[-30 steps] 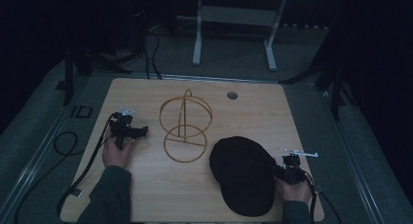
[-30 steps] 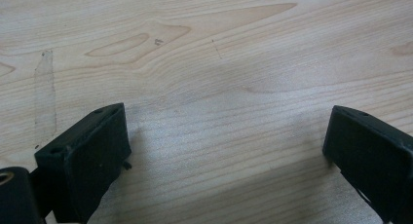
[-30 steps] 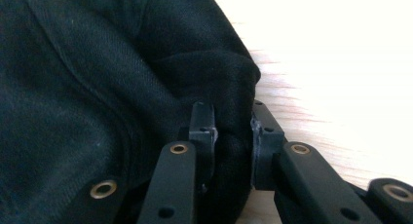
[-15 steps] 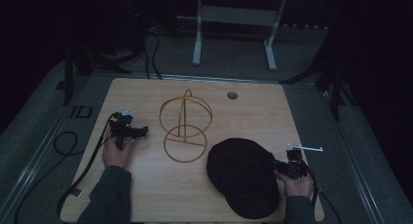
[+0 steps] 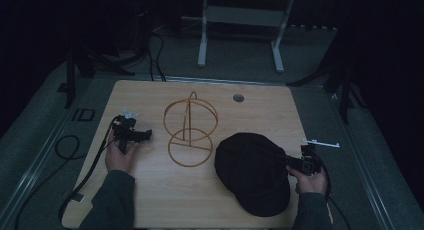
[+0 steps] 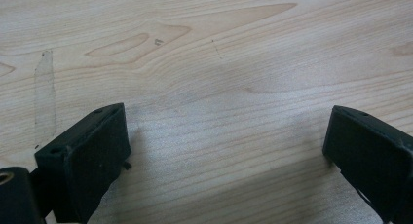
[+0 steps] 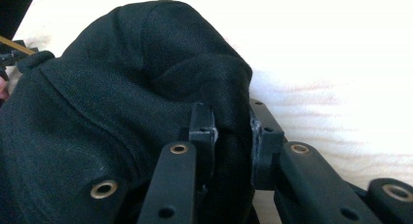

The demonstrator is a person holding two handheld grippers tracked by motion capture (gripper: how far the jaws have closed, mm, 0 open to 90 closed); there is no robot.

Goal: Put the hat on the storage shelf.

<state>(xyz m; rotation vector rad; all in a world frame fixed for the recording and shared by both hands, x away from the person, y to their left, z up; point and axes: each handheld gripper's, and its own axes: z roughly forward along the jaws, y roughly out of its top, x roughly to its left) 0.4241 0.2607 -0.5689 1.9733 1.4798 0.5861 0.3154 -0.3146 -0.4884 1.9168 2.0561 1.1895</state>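
Note:
A black cap (image 5: 252,170) lies on the wooden table (image 5: 150,200) at the front right. My right gripper (image 5: 292,162) is at the cap's right edge, shut on a fold of its fabric; in the right gripper view the black cloth (image 7: 146,87) bunches up between the two jaws (image 7: 233,131). A gold wire stand (image 5: 190,130) made of two rings stands at the table's middle. My left gripper (image 5: 142,135) rests on the table left of the stand, open; its jaws stand wide apart over bare wood (image 6: 224,112) with nothing between them.
A small round grommet hole (image 5: 238,97) sits near the table's far edge. Cables (image 5: 75,155) trail off the left side of the table. A white metal frame (image 5: 240,20) stands on the floor beyond the table.
The right gripper has closed in on the cap's right edge and taken hold of it; the cap has shifted slightly. The left gripper has stayed put.

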